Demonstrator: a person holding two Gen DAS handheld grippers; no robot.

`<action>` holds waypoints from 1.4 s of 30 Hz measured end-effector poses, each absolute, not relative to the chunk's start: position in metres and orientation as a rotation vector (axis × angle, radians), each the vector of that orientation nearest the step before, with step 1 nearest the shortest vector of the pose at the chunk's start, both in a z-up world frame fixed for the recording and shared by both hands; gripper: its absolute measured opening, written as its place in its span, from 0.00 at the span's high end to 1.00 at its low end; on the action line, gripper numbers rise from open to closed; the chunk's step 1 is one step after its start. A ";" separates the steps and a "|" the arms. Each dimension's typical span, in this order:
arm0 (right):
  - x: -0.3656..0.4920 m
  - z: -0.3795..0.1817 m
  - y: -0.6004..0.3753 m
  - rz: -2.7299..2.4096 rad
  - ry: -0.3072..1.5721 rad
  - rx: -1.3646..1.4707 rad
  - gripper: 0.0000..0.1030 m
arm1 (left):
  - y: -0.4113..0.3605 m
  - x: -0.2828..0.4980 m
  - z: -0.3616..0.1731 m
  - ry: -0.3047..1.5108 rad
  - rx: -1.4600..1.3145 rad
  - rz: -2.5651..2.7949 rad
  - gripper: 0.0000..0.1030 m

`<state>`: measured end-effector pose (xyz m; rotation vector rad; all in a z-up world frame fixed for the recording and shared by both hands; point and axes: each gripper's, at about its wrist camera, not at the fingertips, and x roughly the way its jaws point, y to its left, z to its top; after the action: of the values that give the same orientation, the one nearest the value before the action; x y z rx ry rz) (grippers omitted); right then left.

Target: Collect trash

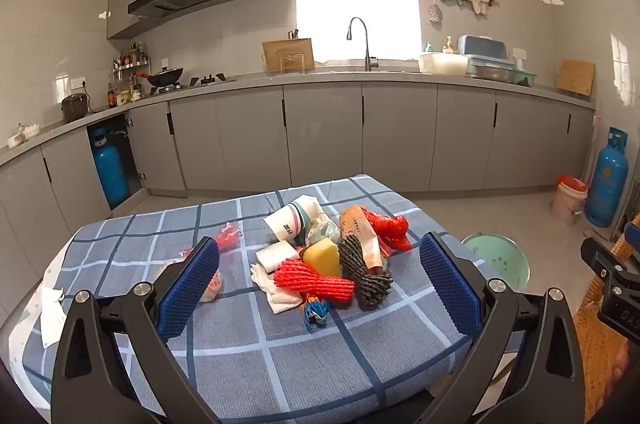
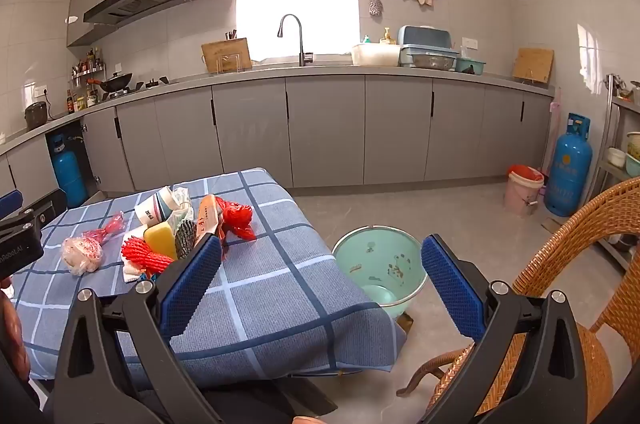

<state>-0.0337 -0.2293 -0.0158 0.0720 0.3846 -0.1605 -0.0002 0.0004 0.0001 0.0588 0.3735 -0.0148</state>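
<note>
A heap of trash lies mid-table on the blue plaid cloth (image 1: 248, 352): a paper cup (image 1: 288, 220), yellow sponge (image 1: 322, 256), red foam net (image 1: 316, 282), black foam net (image 1: 362, 274), an orange wrapper (image 1: 360, 232) and white tissue (image 1: 276, 290). My left gripper (image 1: 320, 240) stands open just short of the heap, nothing between its pads. My right gripper (image 2: 322, 240) is open too, over the table's right edge, with the heap (image 2: 180, 236) to its left. A pale green basin (image 2: 380, 264) sits on the floor beside the table.
A pink-white net bag (image 2: 82, 254) and a small red wrapper (image 1: 228, 236) lie left of the heap; a crumpled tissue (image 1: 52, 308) is at the table's left edge. A wicker chair (image 2: 580, 264) stands at right. A pink bucket (image 2: 522, 188) and blue gas cylinder (image 2: 568, 164) stand by the cabinets.
</note>
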 end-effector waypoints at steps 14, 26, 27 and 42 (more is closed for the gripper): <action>-0.033 -0.017 -0.229 -0.157 0.393 0.076 0.05 | 0.000 0.000 0.000 0.376 0.067 -0.012 0.04; -0.033 -0.017 -0.228 -0.158 0.394 0.078 0.05 | 0.000 -0.001 -0.001 0.374 0.070 -0.011 0.04; -0.033 -0.017 -0.229 -0.157 0.393 0.080 0.05 | 0.000 -0.002 -0.001 0.373 0.070 -0.011 0.04; -0.032 -0.016 -0.226 -0.152 0.391 0.079 0.05 | 0.000 -0.002 -0.001 0.371 0.071 -0.010 0.04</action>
<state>-0.0323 -0.2258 -0.0160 0.0788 0.3909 -0.1522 -0.0018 -0.0001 -0.0007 0.0713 0.3712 -0.0102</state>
